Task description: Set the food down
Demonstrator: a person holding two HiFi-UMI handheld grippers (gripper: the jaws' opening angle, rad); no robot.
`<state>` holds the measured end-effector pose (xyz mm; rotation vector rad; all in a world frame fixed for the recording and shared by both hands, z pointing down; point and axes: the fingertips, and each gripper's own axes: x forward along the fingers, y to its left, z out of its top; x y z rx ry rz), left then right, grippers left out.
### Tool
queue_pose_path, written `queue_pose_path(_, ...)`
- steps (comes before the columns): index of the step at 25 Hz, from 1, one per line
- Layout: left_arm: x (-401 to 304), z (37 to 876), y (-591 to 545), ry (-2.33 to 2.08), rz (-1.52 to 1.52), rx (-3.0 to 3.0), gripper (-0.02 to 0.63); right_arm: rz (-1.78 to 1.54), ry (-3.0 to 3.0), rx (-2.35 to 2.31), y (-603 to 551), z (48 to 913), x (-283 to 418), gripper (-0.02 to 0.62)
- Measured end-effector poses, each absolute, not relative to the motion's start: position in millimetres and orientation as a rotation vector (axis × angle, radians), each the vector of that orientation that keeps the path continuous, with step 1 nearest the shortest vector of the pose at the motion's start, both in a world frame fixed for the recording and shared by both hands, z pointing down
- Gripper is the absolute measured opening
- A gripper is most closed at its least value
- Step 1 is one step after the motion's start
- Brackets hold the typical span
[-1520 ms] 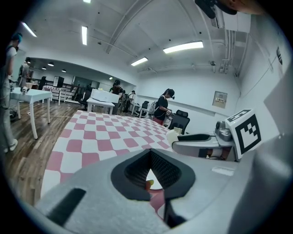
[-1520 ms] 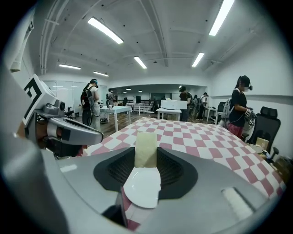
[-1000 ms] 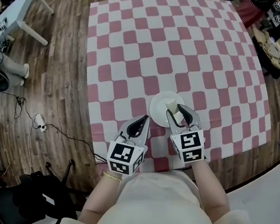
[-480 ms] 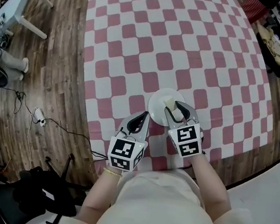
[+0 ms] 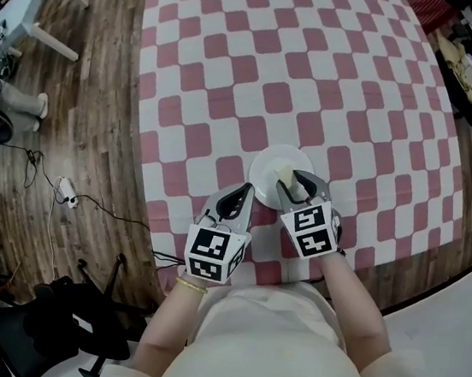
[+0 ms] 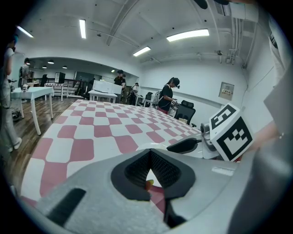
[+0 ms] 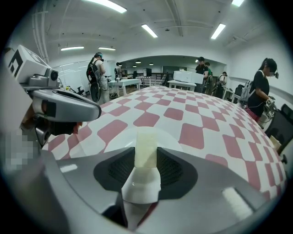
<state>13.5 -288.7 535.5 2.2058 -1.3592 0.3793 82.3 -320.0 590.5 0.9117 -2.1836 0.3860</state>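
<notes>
The food (image 7: 146,147) is a pale, cream-coloured rectangular block. It stands upright between the jaws of the right gripper (image 7: 146,161), which are clamped on its two sides. In the head view the food (image 5: 286,175) sits over the near half of a round white plate (image 5: 266,163). Whether its lower end touches the plate cannot be told. In the right gripper view the plate (image 7: 120,140) fills the area directly behind the block.

The plate lies on a surface (image 5: 304,63) covered with a red-and-white checked cloth, near the edge closest to the person.

The left gripper (image 5: 245,195) is positioned just beside the right gripper (image 5: 291,183), with its tips at the plate's near-left rim. In the left gripper view, the jaws of the left gripper (image 6: 149,156) are together at the tips and nothing is clamped between them. The plate (image 6: 143,146) shows just beyond them.

A wooden floor (image 5: 81,120) surrounds the surface. A white table (image 5: 21,17) stands well apart at the left. Several people (image 7: 259,93) stand in the room beyond the surface.
</notes>
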Motion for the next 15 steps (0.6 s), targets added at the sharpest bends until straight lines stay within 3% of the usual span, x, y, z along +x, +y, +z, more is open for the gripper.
queue_pose_path(15,18.0,538.4,-284.9,-1.352,0.381,2.205,-0.002,0.329,-2.138,0.870,-318.1,595.9,82.4,0.158)
